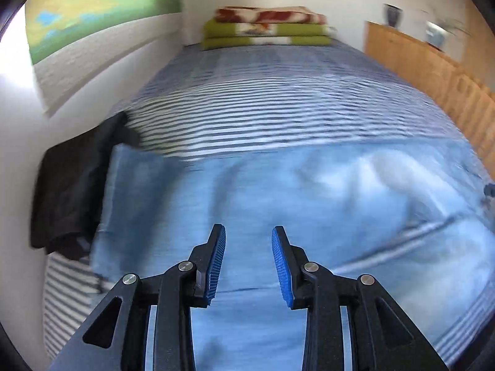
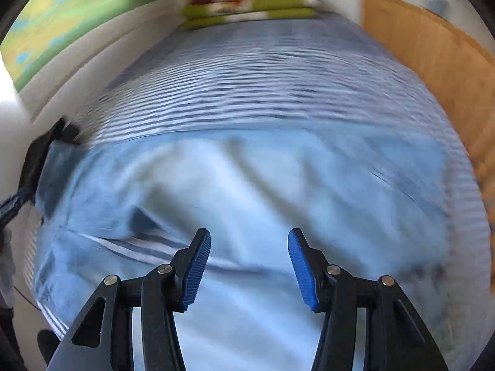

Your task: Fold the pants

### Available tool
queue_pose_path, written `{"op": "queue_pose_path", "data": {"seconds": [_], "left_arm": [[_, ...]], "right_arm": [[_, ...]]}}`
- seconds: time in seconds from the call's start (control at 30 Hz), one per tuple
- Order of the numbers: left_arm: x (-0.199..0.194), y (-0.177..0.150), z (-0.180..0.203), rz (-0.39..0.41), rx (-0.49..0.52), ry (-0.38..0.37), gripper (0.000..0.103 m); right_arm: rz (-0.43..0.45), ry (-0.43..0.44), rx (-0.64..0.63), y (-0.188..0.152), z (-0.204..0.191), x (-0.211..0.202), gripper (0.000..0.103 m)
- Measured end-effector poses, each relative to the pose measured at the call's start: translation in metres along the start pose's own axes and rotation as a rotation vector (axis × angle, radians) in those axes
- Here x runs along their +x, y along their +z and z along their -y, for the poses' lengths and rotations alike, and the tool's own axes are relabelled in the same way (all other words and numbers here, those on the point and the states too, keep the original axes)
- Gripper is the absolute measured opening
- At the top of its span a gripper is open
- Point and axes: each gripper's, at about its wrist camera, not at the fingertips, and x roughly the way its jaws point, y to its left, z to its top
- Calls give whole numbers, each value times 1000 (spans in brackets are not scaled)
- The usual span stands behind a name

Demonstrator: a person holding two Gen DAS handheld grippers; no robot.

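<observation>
Left wrist view: both grippers, left (image 1: 248, 237) and right (image 2: 249, 241), gape empty above the jeans (image 1: 278, 185); pinching matching edges should keep the fold square.

We see folded blankets (image 1: 266, 27) at twelve o'clock on the striped bedcover (image 1: 263, 99), a wooden cabinet (image 1: 427, 71) at two, perhaps dark clothing (image 1: 74, 182) at nine.

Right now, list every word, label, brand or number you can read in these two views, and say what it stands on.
None can be read.
Light blue pants: no tag or label shows; the picture is motion-blurred.
Wall picture: only green, yellow and blue patches, no lettering.
Folded blankets: pattern only, no text.
Items on the wooden cabinet: too blurred to tell.
Left claw and right claw: no markings.
</observation>
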Motion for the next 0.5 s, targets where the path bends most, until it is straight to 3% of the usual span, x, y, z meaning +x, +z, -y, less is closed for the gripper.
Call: {"op": "queue_pose_path", "data": {"seconds": [0.1,0.23,0.37,0.5], "left_arm": [[-12,-7,91,-10,131,-111,36],[-26,-36,216,-40,325,-256,49],[-26,-85,325,-103,562,-372,49],[-19,-136,398,-148,778,-359,50]], "right_arm": [[5,-79,144,-32,76,-33,48],[-27,-142,280,-84,158,-59,48],[-69,-89,359,-133,197,-63,48],[-115,-15,385,-157,203,-49,48]]}}
